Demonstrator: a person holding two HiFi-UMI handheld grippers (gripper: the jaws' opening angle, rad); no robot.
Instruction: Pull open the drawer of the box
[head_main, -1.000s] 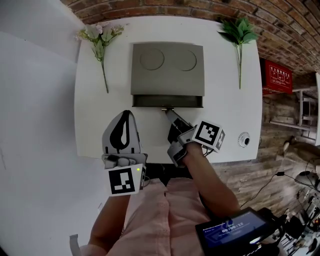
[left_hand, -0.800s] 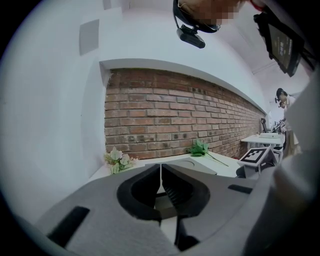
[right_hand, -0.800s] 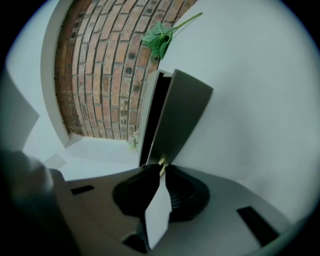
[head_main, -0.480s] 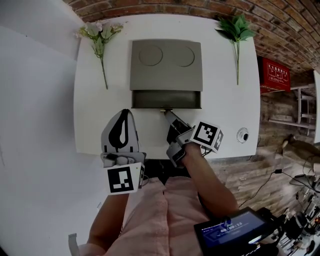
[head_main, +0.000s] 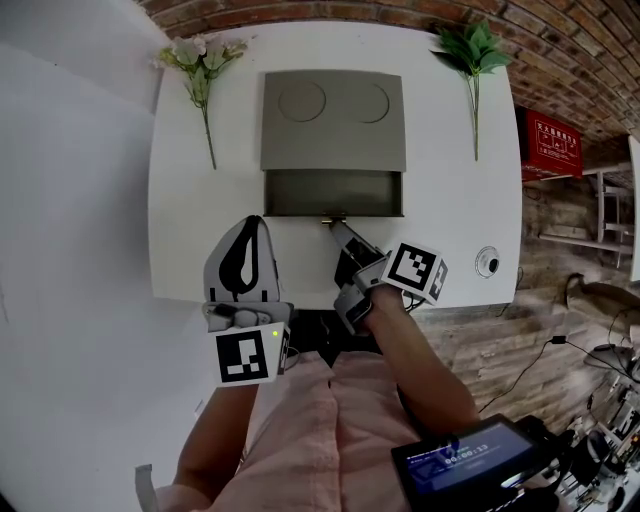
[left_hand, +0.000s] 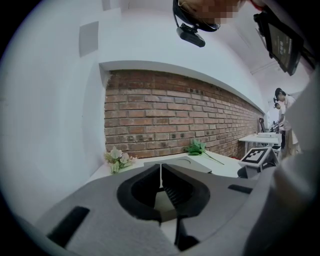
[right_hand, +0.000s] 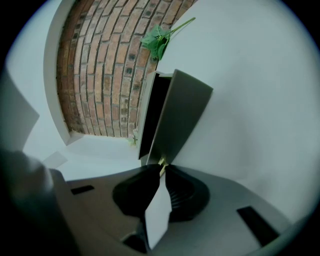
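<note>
A grey box (head_main: 333, 120) with two round hollows on top stands at the back of the white table (head_main: 180, 230). Its drawer (head_main: 334, 192) is pulled partly out toward me. My right gripper (head_main: 336, 223) is shut on the small brass handle (head_main: 333, 218) at the middle of the drawer front. In the right gripper view the handle (right_hand: 161, 161) sits pinched between the tips of that gripper (right_hand: 162, 167), with the drawer front (right_hand: 182, 115) right ahead. My left gripper (head_main: 255, 222) hovers left of the drawer, shut and holding nothing. Its tips meet in the left gripper view (left_hand: 160, 167).
A white-flowered stem (head_main: 202, 75) lies left of the box and a green sprig (head_main: 472, 62) lies to its right. A small round object (head_main: 488, 262) sits at the table's right edge. A brick wall runs behind the table, and a red box (head_main: 552, 150) stands off to the right.
The drawer has slid further out of the box toward me, with my right gripper shut on its handle. The left gripper has stayed in place.
</note>
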